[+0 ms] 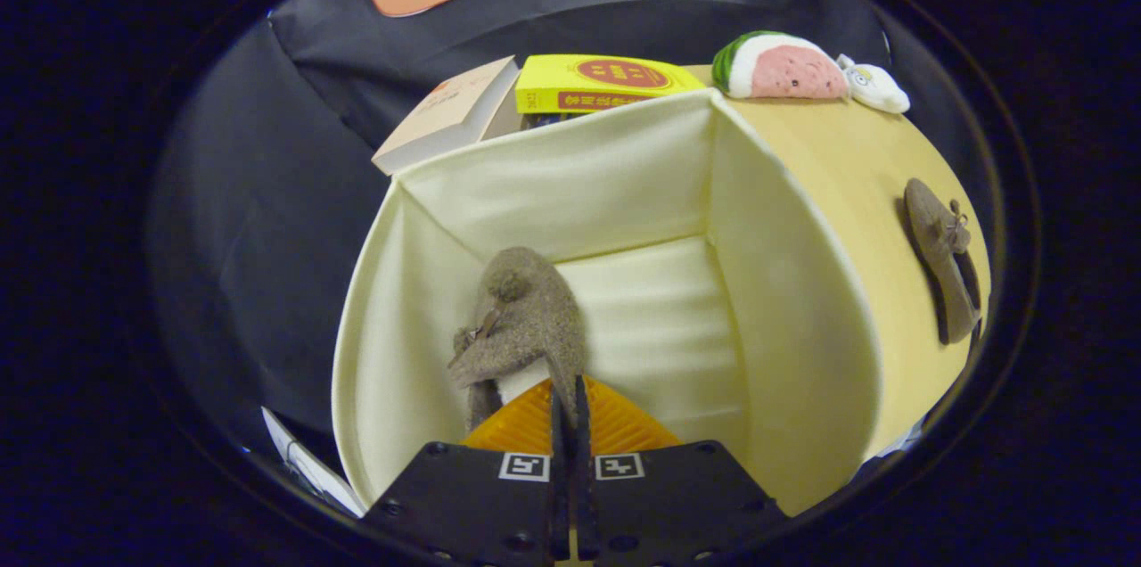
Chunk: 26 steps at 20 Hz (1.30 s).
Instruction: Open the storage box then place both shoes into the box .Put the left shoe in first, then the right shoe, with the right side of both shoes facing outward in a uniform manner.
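The cream fabric storage box [784, 299] stands open below me, its inside walls and ribbed floor in plain sight. My gripper [568, 389] hangs over the box, its fingers pressed together on the edge of a brown suede shoe [521, 317] with a small bow. That shoe hangs toe-down inside the box, near its left wall. A second brown shoe [940, 259] with a bow lies on the wooden table [856, 166], to the right of the box.
Behind the box lie a beige book [450, 112] and a yellow book [597, 84]. A watermelon-slice plush [784, 68] and a small white toy [875, 87] sit at the table's far right. A white paper tag [303, 460] shows beside the box's near left corner.
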Available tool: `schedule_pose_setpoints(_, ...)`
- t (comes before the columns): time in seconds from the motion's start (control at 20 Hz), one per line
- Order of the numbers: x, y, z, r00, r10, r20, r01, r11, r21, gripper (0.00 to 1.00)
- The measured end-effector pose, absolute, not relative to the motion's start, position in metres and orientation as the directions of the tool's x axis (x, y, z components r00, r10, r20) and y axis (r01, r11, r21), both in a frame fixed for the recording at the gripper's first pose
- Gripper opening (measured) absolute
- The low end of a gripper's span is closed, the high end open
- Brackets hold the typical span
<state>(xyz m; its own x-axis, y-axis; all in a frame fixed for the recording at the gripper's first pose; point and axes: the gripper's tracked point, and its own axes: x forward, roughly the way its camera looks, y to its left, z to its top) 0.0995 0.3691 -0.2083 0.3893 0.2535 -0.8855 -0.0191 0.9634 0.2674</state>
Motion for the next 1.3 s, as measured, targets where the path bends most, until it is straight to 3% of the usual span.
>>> schedule_pose_setpoints(0.3,0.084,0.379,-0.217,0.265,0.304,-0.915,-0.087,0.953,0.292,0.08)
schedule_pose_setpoints(0.45,0.084,0.381,-0.206,0.304,0.321,-0.897,-0.143,0.946,0.29,0.3)
schedule_pose_setpoints(0.5,0.081,0.381,-0.201,0.307,0.331,-0.892,-0.164,0.942,0.294,0.44)
schedule_pose_setpoints(0.55,0.079,0.38,-0.194,0.309,0.338,-0.889,-0.178,0.939,0.295,0.49)
schedule_pose_setpoints(0.7,0.076,0.367,-0.173,0.335,0.337,-0.88,-0.207,0.937,0.28,0.78)
schedule_pose_setpoints(1.05,0.071,0.32,-0.11,0.406,0.354,-0.842,-0.244,0.93,0.274,0.85)
schedule_pose_setpoints(1.1,0.068,0.31,-0.101,0.405,0.361,-0.84,-0.254,0.927,0.275,0.9)
schedule_pose_setpoints(1.3,0.071,0.254,-0.068,0.488,0.323,-0.811,-0.281,0.938,0.204,0.9)
